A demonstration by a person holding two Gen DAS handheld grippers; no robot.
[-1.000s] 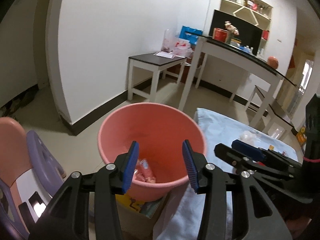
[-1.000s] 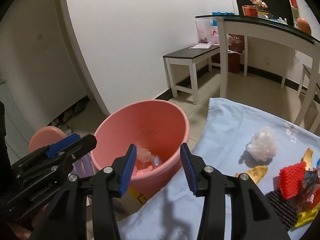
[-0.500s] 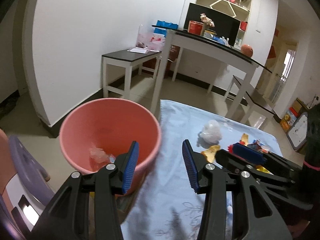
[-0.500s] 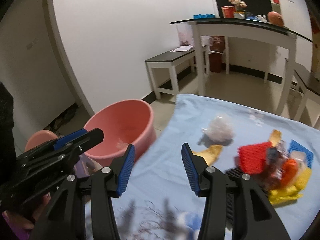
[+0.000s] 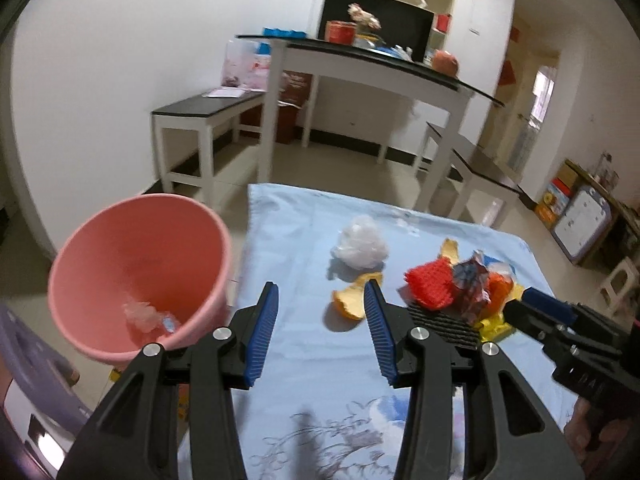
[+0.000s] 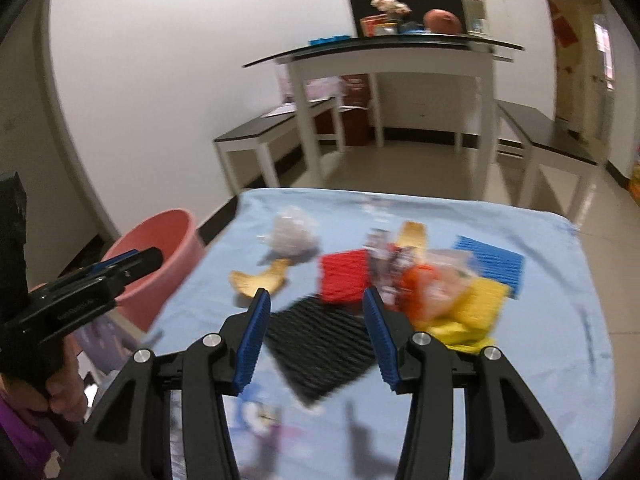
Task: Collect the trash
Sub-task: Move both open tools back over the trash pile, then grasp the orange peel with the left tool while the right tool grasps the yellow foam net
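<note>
Right wrist view: wide-open, empty right gripper point(image 6: 316, 334) hovers over black mesh point(image 6: 320, 344).

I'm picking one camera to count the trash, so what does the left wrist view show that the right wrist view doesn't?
Only the left wrist view looks into the pink bucket, showing crumpled clear trash at its bottom.

Only the right wrist view shows the blue mesh piece at the far end of the pile, and the whole black mesh piece.

Both show the white plastic wad, the orange peel, the red mesh piece, the blue cloth, and the open left gripper and right gripper, neither holding anything.
</note>
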